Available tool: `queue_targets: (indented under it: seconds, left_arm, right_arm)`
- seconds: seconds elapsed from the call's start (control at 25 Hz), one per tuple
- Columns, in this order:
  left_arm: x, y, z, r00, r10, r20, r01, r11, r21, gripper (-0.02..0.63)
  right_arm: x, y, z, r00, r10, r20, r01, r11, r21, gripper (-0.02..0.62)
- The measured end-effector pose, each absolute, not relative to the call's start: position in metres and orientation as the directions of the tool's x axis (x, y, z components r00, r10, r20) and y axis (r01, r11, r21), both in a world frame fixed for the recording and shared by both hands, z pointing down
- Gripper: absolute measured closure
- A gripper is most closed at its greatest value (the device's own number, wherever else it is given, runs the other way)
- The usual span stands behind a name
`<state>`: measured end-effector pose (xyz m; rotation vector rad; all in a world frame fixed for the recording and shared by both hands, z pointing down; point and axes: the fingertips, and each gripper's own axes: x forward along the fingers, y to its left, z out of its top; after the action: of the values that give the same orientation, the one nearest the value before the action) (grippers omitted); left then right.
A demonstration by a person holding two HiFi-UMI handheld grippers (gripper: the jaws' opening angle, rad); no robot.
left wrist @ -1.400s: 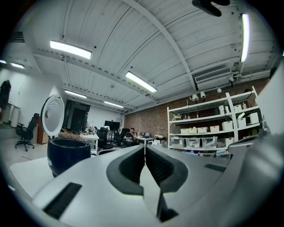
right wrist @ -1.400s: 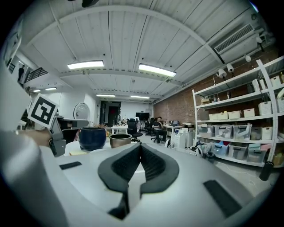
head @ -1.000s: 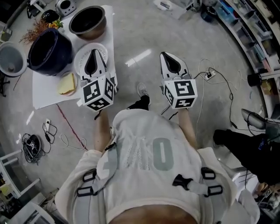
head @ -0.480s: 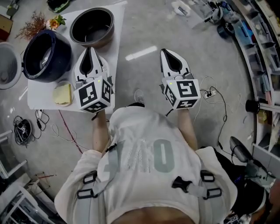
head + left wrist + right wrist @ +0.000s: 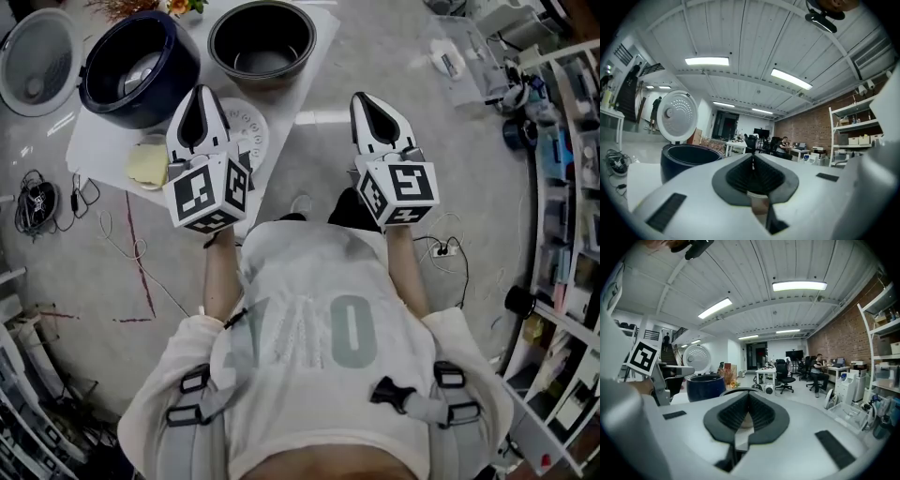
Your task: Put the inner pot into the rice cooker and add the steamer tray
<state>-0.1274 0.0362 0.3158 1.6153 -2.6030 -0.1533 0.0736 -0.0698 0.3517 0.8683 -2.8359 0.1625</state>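
The dark blue rice cooker (image 5: 141, 66) stands on a white mat (image 5: 98, 141) on the floor, with its lid (image 5: 37, 61) flipped open to the left. To its right sits the empty inner pot (image 5: 262, 42). The white steamer tray (image 5: 251, 127) lies flat on the mat, half hidden under my left gripper (image 5: 200, 91). That gripper is shut and empty, held level above the tray, pointing between cooker and pot. My right gripper (image 5: 365, 97) is also shut and empty, over bare floor right of the pot. The left gripper view shows the cooker (image 5: 689, 159) close ahead on the left.
A yellow sponge (image 5: 147, 164) lies on the mat's near edge. Cables (image 5: 37, 202) trail on the floor at left, and a power strip (image 5: 441, 251) lies at right. Shelving (image 5: 562, 169) lines the right side. A person sits at desks (image 5: 818, 369) far off.
The view has swung left, so cooker, pot and mat now lie straight ahead of both grippers. Both grippers moved toward the mat and stayed shut.
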Motion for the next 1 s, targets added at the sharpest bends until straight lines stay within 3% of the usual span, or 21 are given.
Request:
queue_targets:
  seconds: [0.32,0.6,1.0]
  left_arm:
    - [-0.139,0.058,0.325,-0.59,-0.807,0.023,-0.802,0.589,0.1,0.582]
    - [-0.152,0.064,0.327,-0.769,-0.639,0.031,-0.634,0.767,0.101,0.581]
    - [-0.149,0.018,0.32,-0.888,-0.459,-0.004,-0.458,0.884,0.092,0.582]
  right_arm:
    - [0.016,-0.092,0.351,-0.914,-0.371,0.164,-0.386,0.92,-0.071,0.586]
    - [-0.04,-0.128,0.358,-0.969,-0.182,0.169,-0.188,0.982,-0.019,0.586]
    - [-0.093,-0.179,0.351,-0.988,0.086,0.129,0.085,0.996,-0.017,0.586]
